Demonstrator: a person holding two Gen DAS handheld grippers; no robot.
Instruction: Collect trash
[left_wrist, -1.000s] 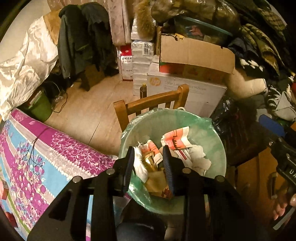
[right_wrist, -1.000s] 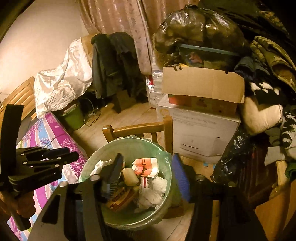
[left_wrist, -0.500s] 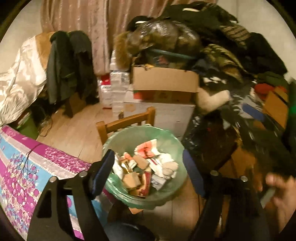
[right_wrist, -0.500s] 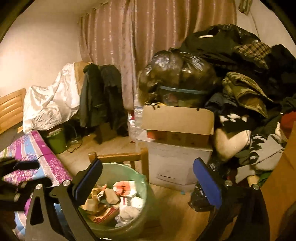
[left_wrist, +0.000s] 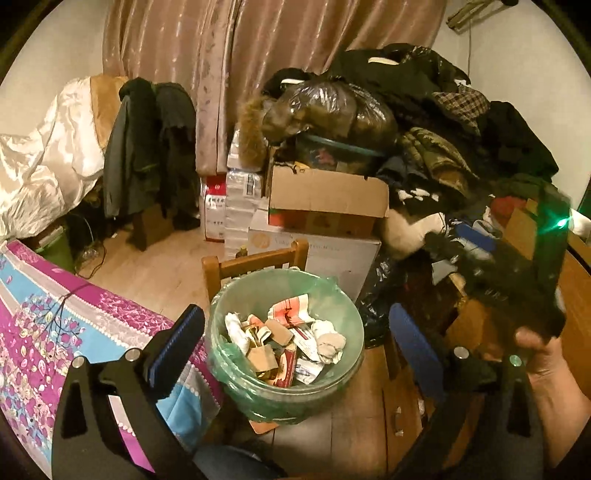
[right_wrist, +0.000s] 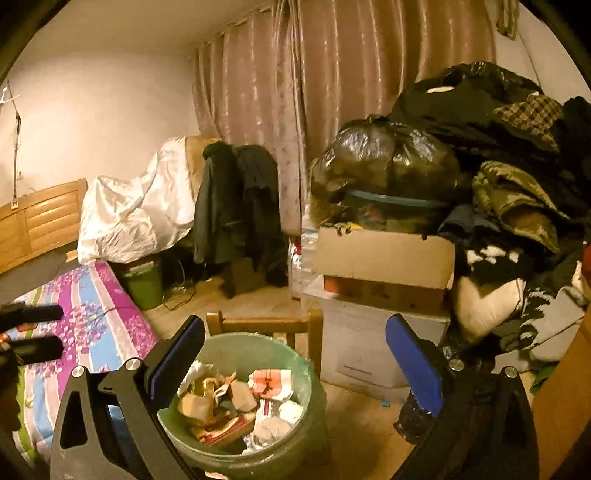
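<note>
Cluttered around you, the bedroom leaves both tongs, left (left_wrist: 291, 339) and right (right_wrist: 293, 350), released and empty above the green-lined trash bin (left_wrist: 236, 321) of crumpled wrappers (left_wrist: 291, 317) by the wooden chair (left_wrist: 255, 264), so I judge your next move is finding more litter.

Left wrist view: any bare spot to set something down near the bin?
Bare wood floor between the purple floral bedspread and the wooden chair. The green-lined trash bin is nearly full; boxes and clothes crowd the right.
</note>
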